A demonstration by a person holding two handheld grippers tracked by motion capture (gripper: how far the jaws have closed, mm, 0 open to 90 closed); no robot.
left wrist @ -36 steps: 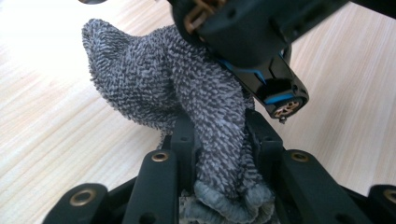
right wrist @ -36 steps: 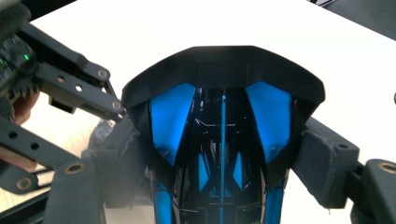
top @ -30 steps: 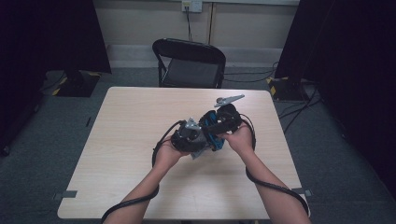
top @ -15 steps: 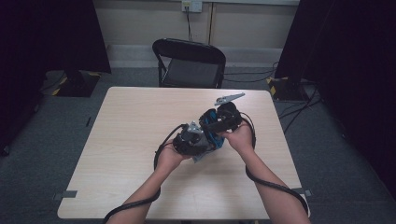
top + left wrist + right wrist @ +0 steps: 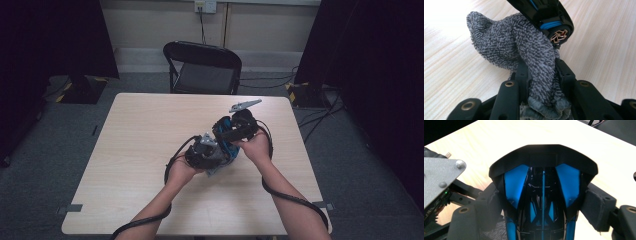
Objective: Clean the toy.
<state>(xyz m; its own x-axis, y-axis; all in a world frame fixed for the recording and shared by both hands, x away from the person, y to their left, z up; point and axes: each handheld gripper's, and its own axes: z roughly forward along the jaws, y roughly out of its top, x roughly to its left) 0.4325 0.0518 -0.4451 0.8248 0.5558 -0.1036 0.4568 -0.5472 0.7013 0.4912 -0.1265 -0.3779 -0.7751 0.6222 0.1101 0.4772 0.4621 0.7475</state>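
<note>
Little has shifted since the earlier frames: both grippers remain together right of the table's (image 5: pixel 125 150) centre. Left gripper (image 5: pixel 541 72) is clamped on a grey knitted sock (image 5: pixel 506 42), bunched between its jaws above the table. Right gripper (image 5: pixel 542 202) is closed around a black-and-blue device (image 5: pixel 542 182); that device touches the sock from above in the left gripper view.

— How many of each at the table?
— One wooden table (image 5: pixel 150 150), one black folding chair (image 5: pixel 202 67) at the top centre, two grippers, left (image 5: pixel 205 152) and right (image 5: pixel 235 127), mid-frame.
— Anything else?
— One grey sock (image 5: pixel 524 47), one black-and-blue shoe (image 5: pixel 542 195), one wall outlet (image 5: pixel 205 5) at the top.
</note>
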